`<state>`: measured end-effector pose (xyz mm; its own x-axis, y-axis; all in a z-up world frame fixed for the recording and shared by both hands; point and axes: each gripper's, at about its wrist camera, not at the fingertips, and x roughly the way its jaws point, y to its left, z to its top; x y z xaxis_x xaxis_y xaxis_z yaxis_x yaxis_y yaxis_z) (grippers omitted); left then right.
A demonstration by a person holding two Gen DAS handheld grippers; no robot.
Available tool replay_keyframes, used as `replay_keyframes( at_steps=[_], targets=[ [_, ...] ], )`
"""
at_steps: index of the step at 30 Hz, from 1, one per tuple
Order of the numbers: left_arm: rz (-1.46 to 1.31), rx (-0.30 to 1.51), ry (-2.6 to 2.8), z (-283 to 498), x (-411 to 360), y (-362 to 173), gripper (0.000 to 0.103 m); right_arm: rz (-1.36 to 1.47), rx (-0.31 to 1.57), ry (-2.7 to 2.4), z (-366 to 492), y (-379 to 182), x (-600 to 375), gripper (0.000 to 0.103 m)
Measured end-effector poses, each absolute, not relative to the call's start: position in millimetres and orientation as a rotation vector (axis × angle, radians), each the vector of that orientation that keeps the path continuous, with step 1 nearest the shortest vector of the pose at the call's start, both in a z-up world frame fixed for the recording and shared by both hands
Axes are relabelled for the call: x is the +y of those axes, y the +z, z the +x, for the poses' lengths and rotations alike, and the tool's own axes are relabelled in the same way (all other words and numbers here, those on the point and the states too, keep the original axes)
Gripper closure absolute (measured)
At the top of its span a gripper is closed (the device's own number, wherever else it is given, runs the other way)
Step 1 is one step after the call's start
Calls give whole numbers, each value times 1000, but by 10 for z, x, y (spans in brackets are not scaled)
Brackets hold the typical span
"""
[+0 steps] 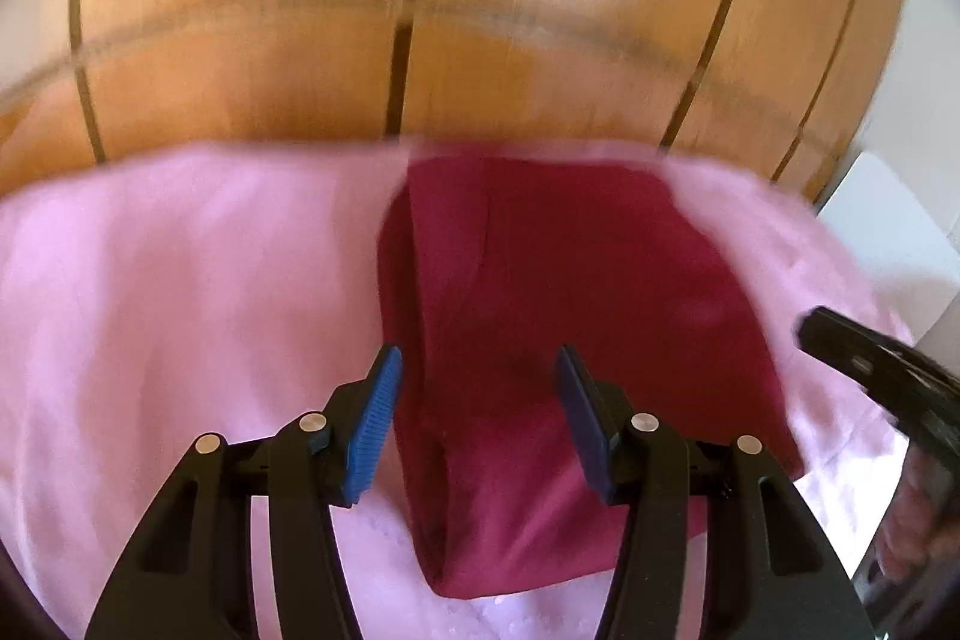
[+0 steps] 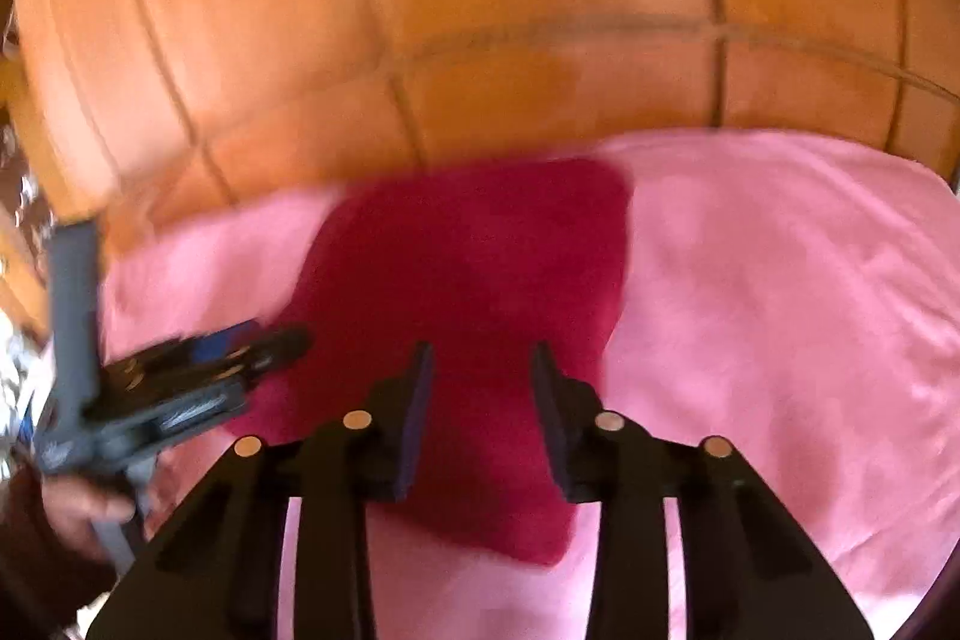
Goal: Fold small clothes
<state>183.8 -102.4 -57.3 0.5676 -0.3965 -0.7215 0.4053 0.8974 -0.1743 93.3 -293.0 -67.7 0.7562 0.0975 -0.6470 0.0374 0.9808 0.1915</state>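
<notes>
Garment: dark red garment (image 1: 540,340), small, lying on the pink cloth (image 1: 180,310); appears already doubled, with a folded edge running near to far along its left side.
Cover: pink cloth spreads wide under it; whether it covers a bed or a surface, cannot tell.
Backdrop: wooden panelling (image 1: 270,10) stands at the far edge, glossy with glare.
Left gripper (image 1: 474,418): jaws stand apart at a middling width, nothing between them; they hang over the garment's near left part, blue pads (image 1: 372,418) clear of the fabric.
Right gripper (image 2: 480,418): jaws narrower but parted, empty; poised above the garment's near end. Both views blurred, so contact with the cloth is hard to rule out.
Step in hand (judged): coming in for a grip on the near edge, likely for one more fold toward the far side.
Doing it well: pinch only the red layers, not the pink cloth beneath; take both near corners level, one per gripper; lift low, carry evenly so edges meet.
Risk: thin layers may slip apart.
</notes>
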Motion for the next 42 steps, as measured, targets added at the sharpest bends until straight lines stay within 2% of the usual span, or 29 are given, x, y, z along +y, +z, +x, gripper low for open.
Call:
replay_keyframes(
  at_steps=[1, 3, 6, 11, 12, 13, 15, 17, 22, 25, 31, 42],
  targets=[
    [24, 904, -454, 1883, -1025, -740, 50, 160, 791, 32, 1001, -873, -2848, 71],
    [-27, 919, -443, 1916, -947, -881, 38, 73, 798, -14, 1000, -1093, -2755, 71],
    [-93, 957, -436, 1913, -823, -841, 37, 37, 780, -51, 992, -1085, -2670, 70],
    [-78, 887, -371, 1655, -683, -589, 37, 23, 775, -99, 955, -1029, -2633, 65],
    [-81, 869, -360, 1619, -708, -531, 37, 12, 773, -119, 937, -1008, -2587, 57],
    [-84, 849, -347, 1550, -668, -474, 37, 9, 772, -137, 918, -988, -2579, 45],
    [-92, 827, -328, 1474, -623, -382, 37, 28, 761, -166, 871, -960, -2584, 33],
    [-92, 791, -313, 1353, -580, -287, 32, 62, 752, -160, 824, -902, -2569, 31],
    [-66, 713, -273, 1042, -424, -145, 29, 74, 696, -164, 569, -740, -2405, 12],
    [-42, 687, -253, 884, -385, -105, 20, 97, 672, -170, 380, -695, -2276, 6],
    [-8, 633, -223, 579, -291, -37, 15, 123, 645, -192, 171, -642, -2157, 3],
    [12, 615, -206, 341, -288, -9, 5, 105, 555, -233, -159, -485, -2058, 3]
  ],
)
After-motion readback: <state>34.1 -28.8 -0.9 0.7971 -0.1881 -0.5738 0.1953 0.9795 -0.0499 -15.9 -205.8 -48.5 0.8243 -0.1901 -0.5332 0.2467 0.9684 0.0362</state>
